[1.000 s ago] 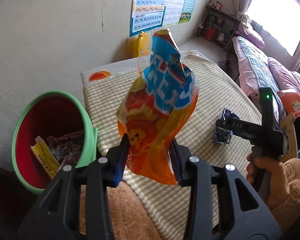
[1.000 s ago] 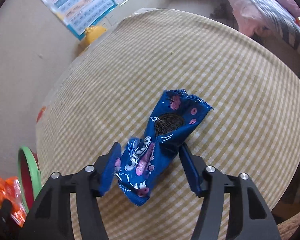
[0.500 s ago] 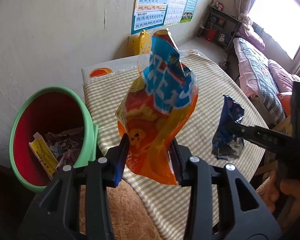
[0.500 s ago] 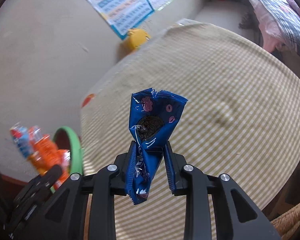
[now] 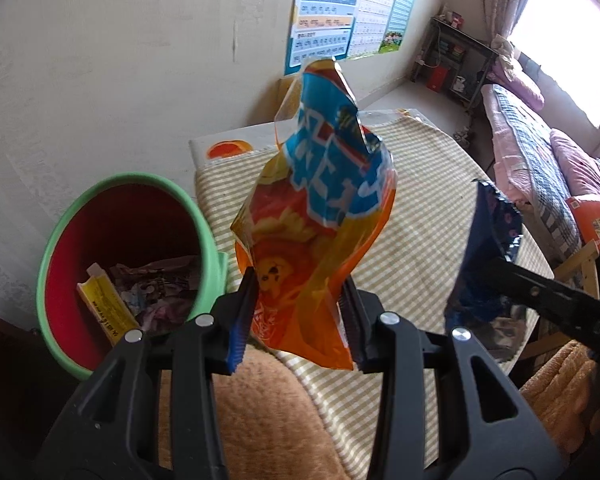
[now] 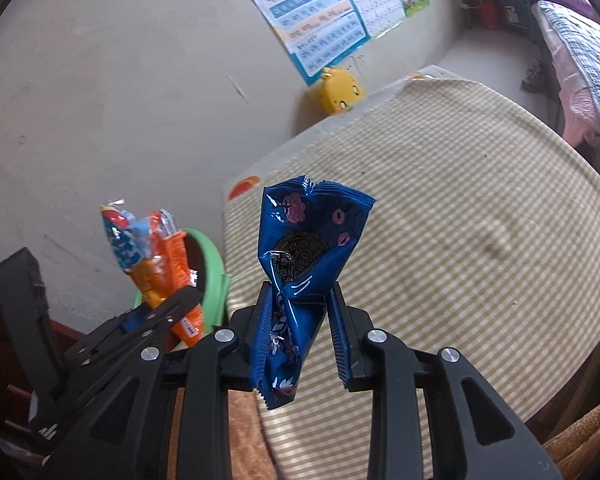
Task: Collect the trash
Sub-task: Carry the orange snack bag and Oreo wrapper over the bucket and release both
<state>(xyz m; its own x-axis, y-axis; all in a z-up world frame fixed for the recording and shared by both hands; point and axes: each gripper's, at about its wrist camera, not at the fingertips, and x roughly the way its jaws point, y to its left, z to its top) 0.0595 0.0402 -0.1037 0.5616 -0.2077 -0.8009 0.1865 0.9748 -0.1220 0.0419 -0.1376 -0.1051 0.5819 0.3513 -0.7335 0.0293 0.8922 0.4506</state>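
Two wrappers are hanging in the air at once, one in each of our grippers. We are clamping the left gripper [image 5: 298,312] on the lower part of an orange and blue snack bag [image 5: 320,216], which is standing upright between the pads with its torn top pointing toward the wall. We are pinching the right gripper [image 6: 300,320] on a dark blue cookie wrapper [image 6: 304,248]; its jaws have just been closing, and the wrapper is now squeezed between them, clear of the table, with its crumpled upper end fanning out above the pads and its lower end sticking out below.

In the left wrist view the blue wrapper is showing to the right of the orange bag, near it but not touching. In the right wrist view the orange bag is sitting off to the left, in front of the green bin [image 5: 60,236].

We are looking down at that bin, green outside and red inside, standing against the table's left edge. Some trash is already lying in it, including a yellow packet [image 5: 104,306] and crumpled wrappers. The table [image 6: 480,240] is wearing a beige checked cloth, with nothing lying on the part we can see. A yellow toy [image 6: 338,90] is sitting by the wall beyond it, under a blue poster [image 6: 324,20].
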